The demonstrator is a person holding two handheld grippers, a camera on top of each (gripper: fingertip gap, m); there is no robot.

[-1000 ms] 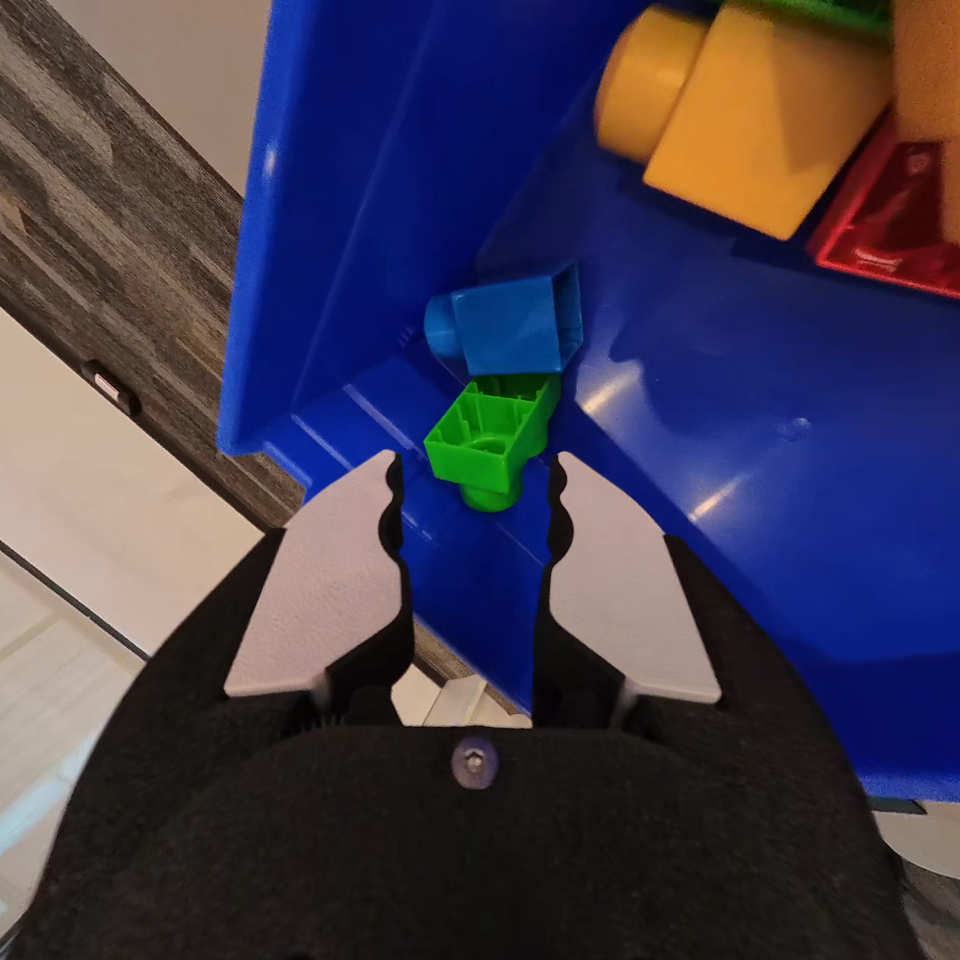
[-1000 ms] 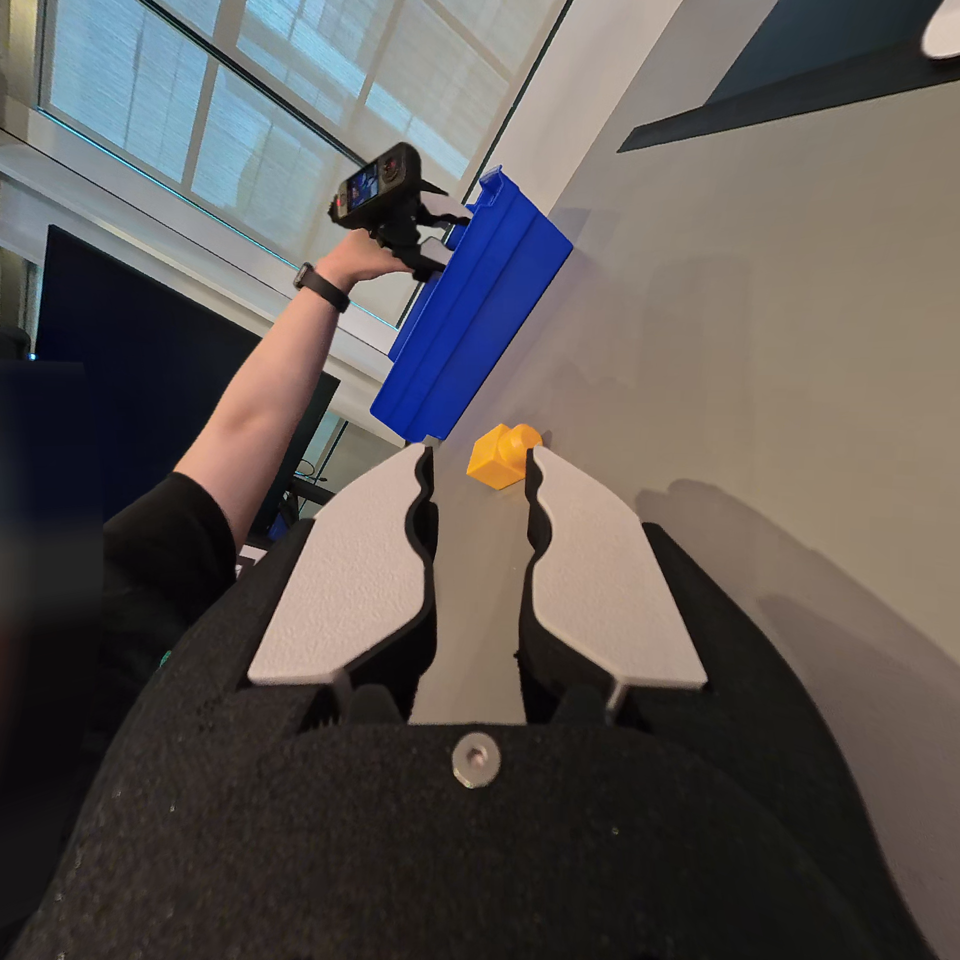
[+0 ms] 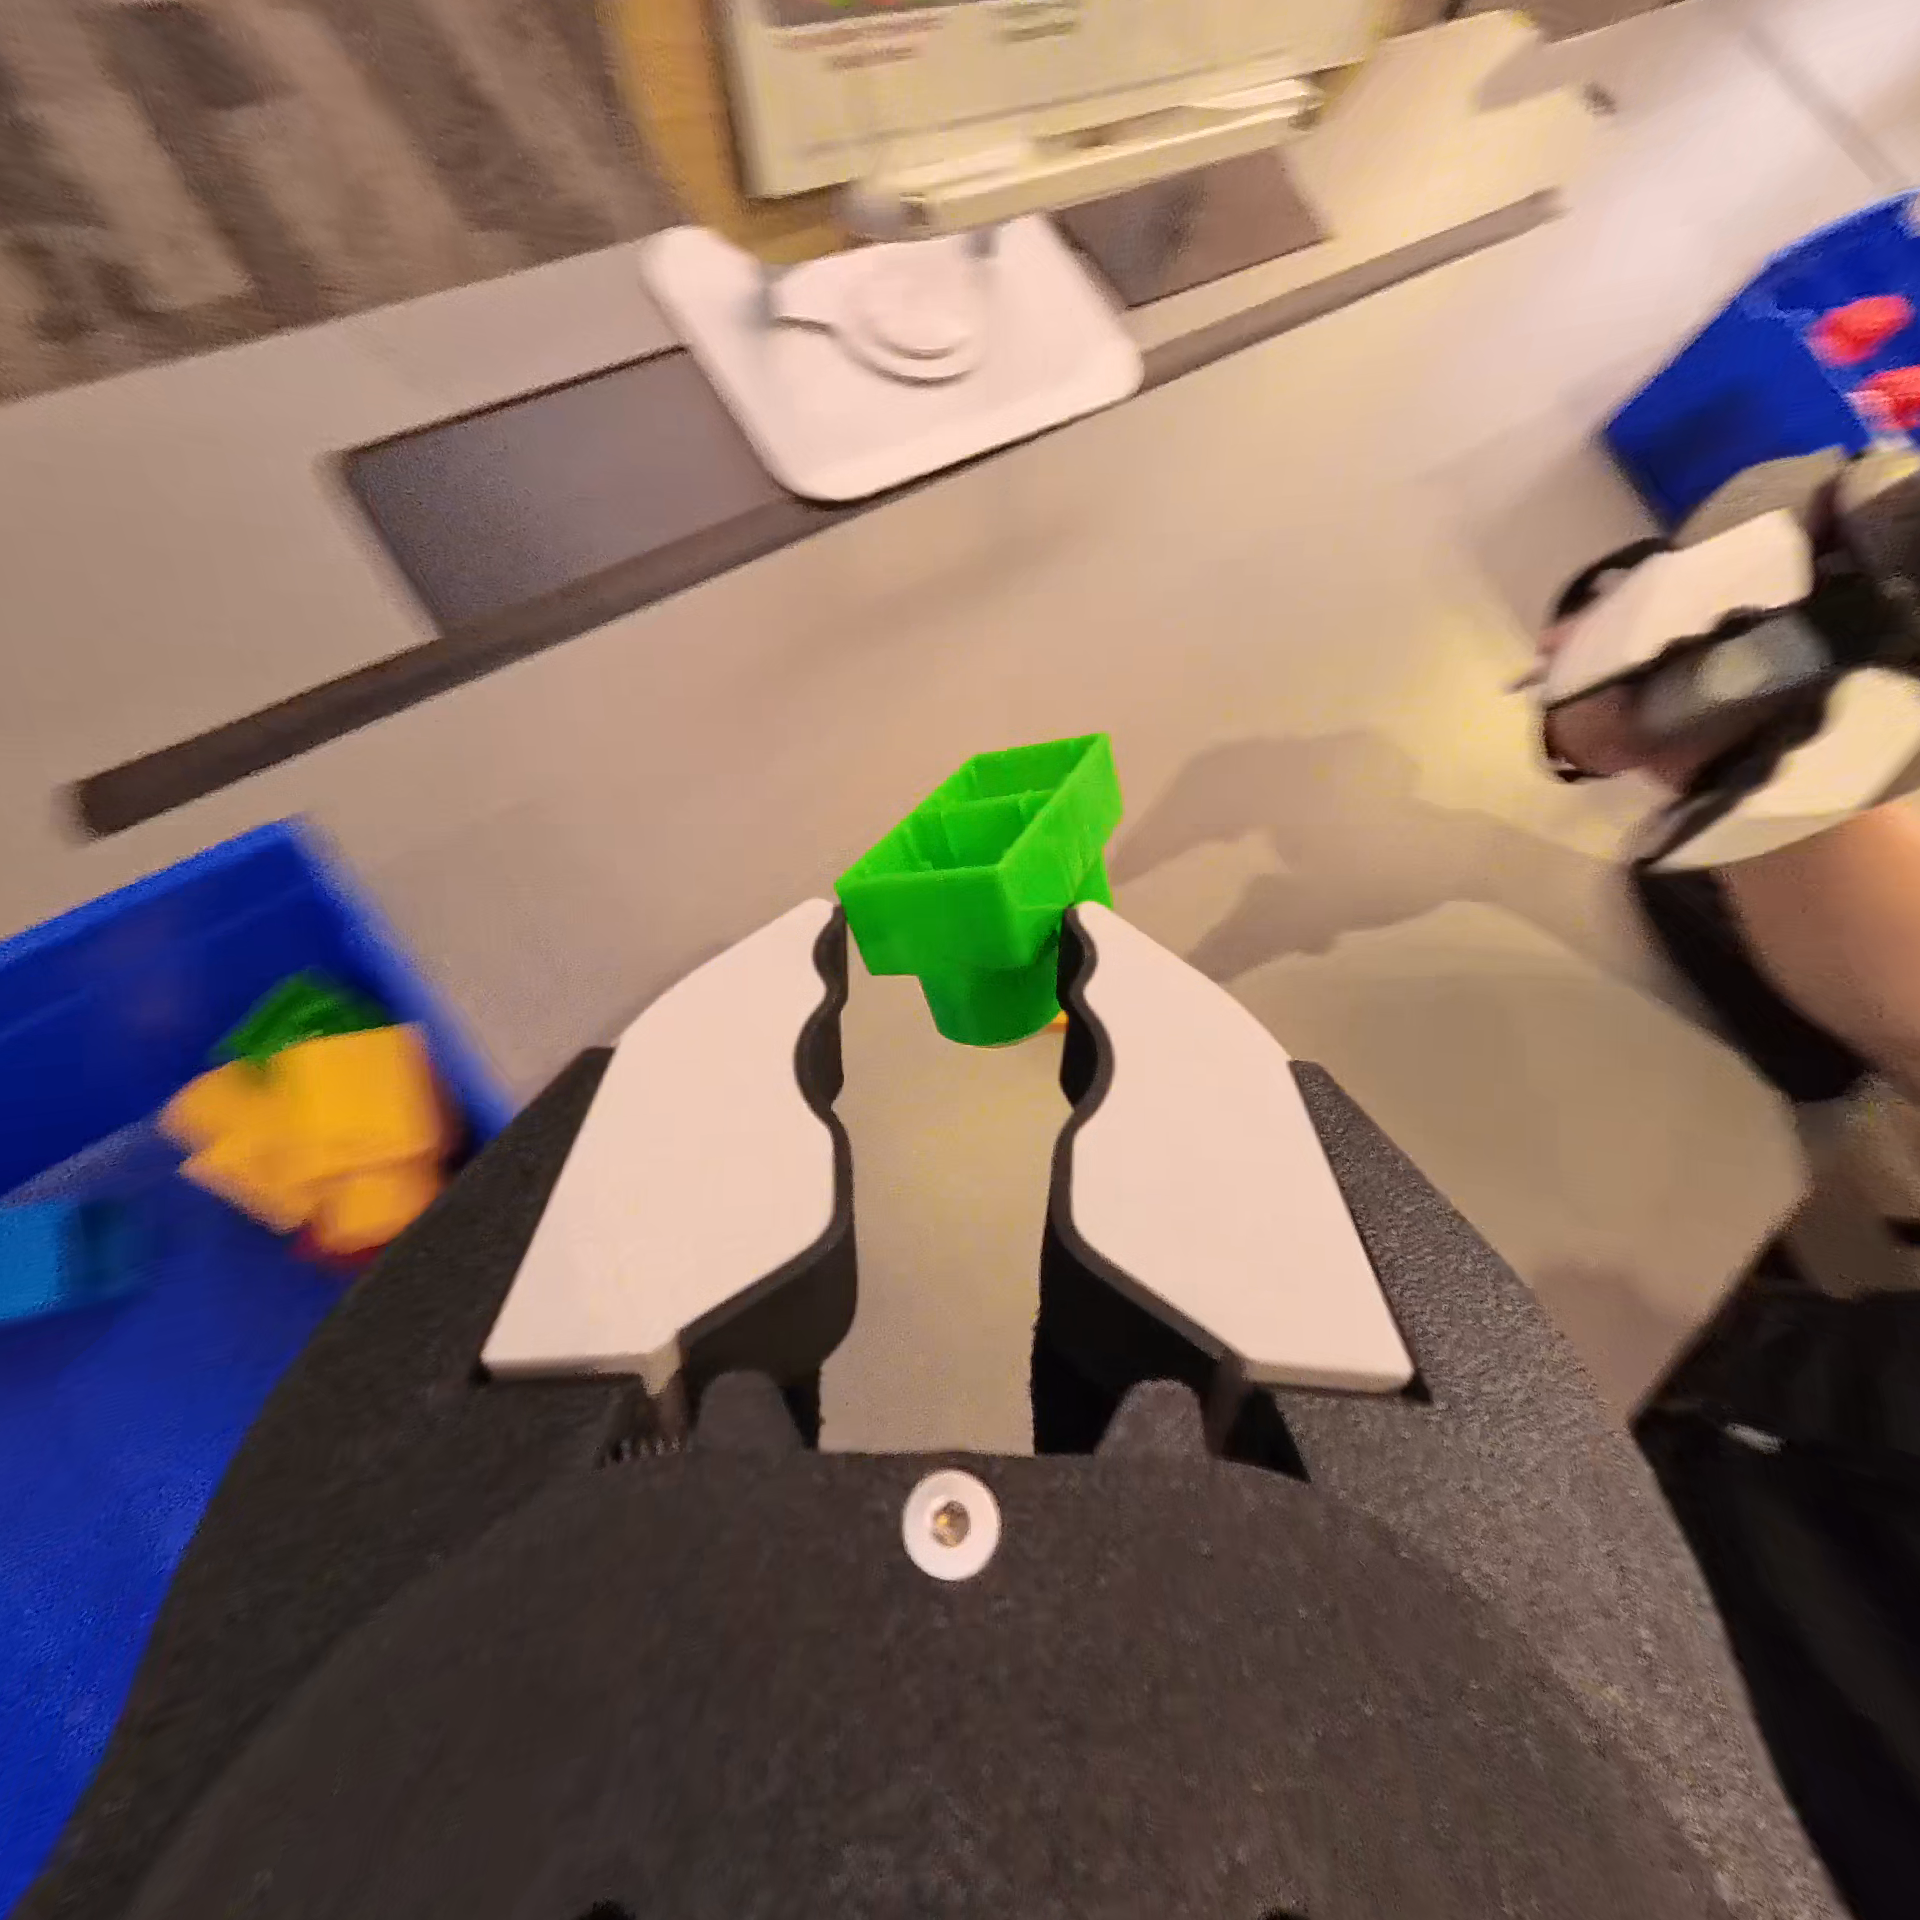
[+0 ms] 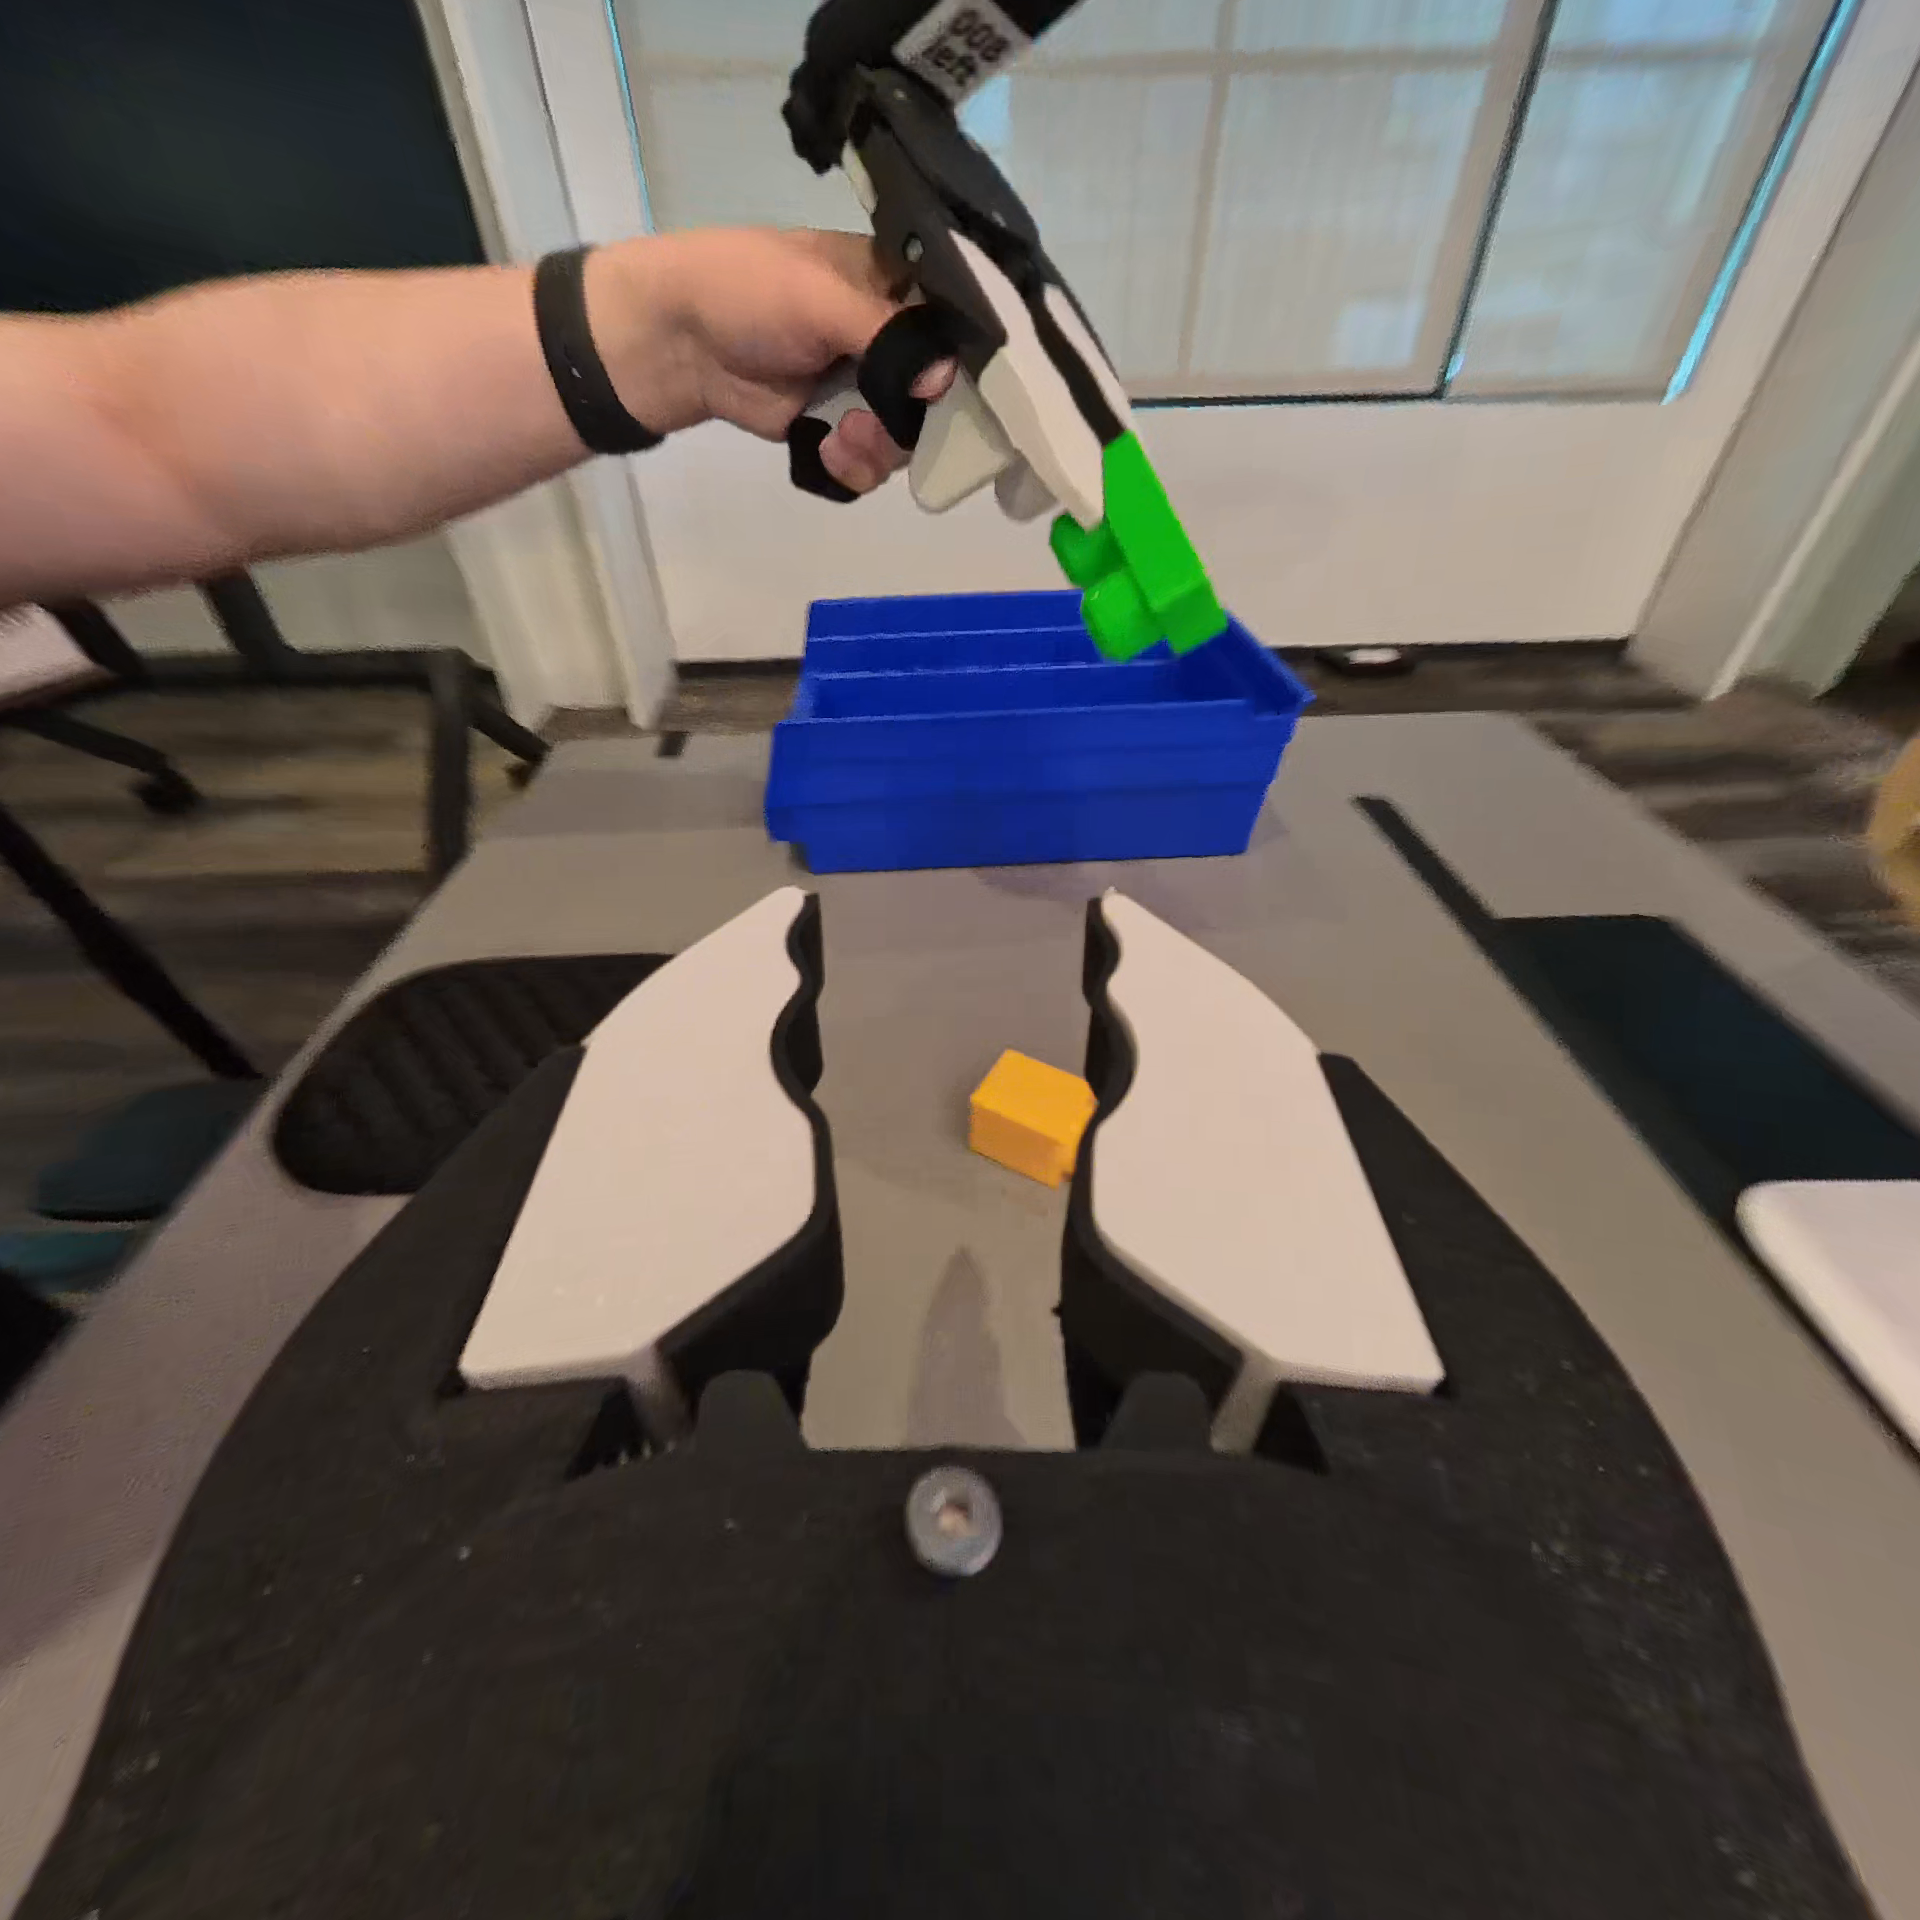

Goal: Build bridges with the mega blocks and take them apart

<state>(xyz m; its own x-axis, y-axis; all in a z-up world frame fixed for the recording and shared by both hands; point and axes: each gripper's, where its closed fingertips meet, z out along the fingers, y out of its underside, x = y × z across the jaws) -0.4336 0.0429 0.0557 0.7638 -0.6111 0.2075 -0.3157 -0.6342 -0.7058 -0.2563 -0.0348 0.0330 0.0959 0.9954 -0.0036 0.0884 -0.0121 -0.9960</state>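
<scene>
My left gripper is shut on a green block, held in the air with its hollow underside up. In the right wrist view that gripper holds the green block above the blue bin. My right gripper is open and empty, low over the grey table. A small yellow block lies on the table between its fingers, close to the right finger. The right gripper also shows at the right edge of the left wrist view.
The blue bin at the left holds yellow blocks, a green one and a light blue one. A second blue bin with red blocks stands far right. A white stand base and a dark inset panel lie at the back. My right fingertips sit around 20 cm from my left ones.
My left gripper closed on the green block and lifted it out of the blue bin over the table. My right gripper swung toward level and moved closer; the yellow block now sits between its fingers.
</scene>
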